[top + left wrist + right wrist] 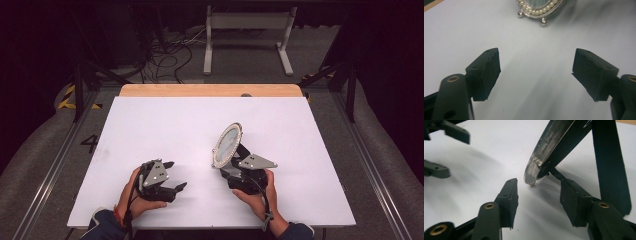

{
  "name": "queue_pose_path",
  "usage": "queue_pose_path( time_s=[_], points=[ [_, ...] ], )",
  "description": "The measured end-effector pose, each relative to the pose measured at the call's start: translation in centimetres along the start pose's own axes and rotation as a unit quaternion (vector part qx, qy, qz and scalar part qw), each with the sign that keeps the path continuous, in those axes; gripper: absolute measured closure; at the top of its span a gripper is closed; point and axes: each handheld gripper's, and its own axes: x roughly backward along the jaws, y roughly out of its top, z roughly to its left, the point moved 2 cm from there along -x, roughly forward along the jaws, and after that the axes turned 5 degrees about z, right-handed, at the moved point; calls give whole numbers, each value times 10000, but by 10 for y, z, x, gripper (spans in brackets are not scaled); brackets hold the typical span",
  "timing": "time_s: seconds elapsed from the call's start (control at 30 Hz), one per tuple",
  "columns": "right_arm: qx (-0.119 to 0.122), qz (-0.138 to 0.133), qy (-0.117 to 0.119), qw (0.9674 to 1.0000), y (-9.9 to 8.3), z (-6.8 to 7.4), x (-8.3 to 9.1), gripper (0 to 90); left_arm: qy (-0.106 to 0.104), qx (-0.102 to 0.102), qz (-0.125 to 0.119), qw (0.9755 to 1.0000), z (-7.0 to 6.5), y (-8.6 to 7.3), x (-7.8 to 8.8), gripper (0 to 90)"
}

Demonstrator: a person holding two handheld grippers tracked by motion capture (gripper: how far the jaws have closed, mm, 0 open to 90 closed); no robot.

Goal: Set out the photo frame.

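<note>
The left claw point(172, 176) lies low over the white worktop point(165, 125), jaws wide apart and empty. Right of it, the oval mirror point(227, 145) stands tilted on its strut. The right claw point(231, 172) sits just behind the mirror, jaws parted, gripping nothing.

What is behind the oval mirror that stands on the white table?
Behind the oval mirror a black prop stand leans down to the white table and holds it tilted. The right tool sits there, open. The frame hides the mirror's back face.
</note>
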Motion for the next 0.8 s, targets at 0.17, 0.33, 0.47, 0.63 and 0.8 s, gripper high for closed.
queue_pose_path(
  time_s=[0.17,0.33,0.47,0.63,0.8],
  points=[
    [-89,-56,-4,9999,7,1,-11,412,153,208,-28,9997,2,-17,16,173],
    [-220,-91,-130,9996,13,0,-22,405,263,268,45,9993,0,-26,23,162],
    [-266,-290,-362,9986,13,1,-29,434,299,268,97,9991,0,-28,23,159],
    [-438,-350,-394,9977,13,1,-33,482,308,289,83,9991,-1,-28,23,159],
    [-574,-561,-575,9951,10,5,-35,512,145,321,133,9993,-5,-26,14,158]
  ],
)
